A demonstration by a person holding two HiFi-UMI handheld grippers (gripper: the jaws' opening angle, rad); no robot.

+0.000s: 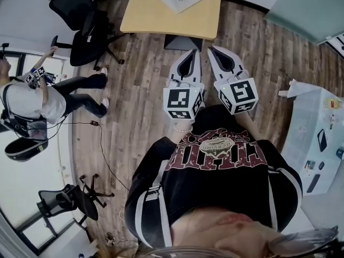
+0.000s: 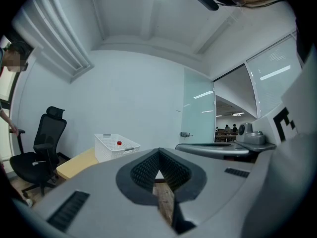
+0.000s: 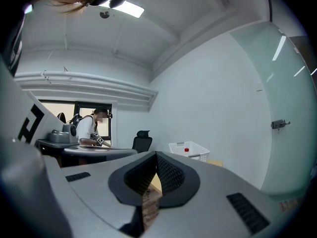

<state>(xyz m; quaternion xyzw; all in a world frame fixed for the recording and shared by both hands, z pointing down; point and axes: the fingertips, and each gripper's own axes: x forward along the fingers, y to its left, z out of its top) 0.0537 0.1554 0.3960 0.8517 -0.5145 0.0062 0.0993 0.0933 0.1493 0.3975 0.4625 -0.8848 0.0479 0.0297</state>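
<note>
Wood floor (image 1: 140, 85) separates you from the desk (image 1: 150, 15) bearing the white basket (image 1: 183, 1), well ahead, so your left gripper (image 1: 194, 52) and right gripper (image 1: 213, 49) hover side by side, fingers pressed together, empty.

L tool (image 1: 194, 53), R tool (image 1: 212, 50) side by side, jaws seemingly shut

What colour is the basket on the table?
White. The basket shows best in the left gripper view.
</note>
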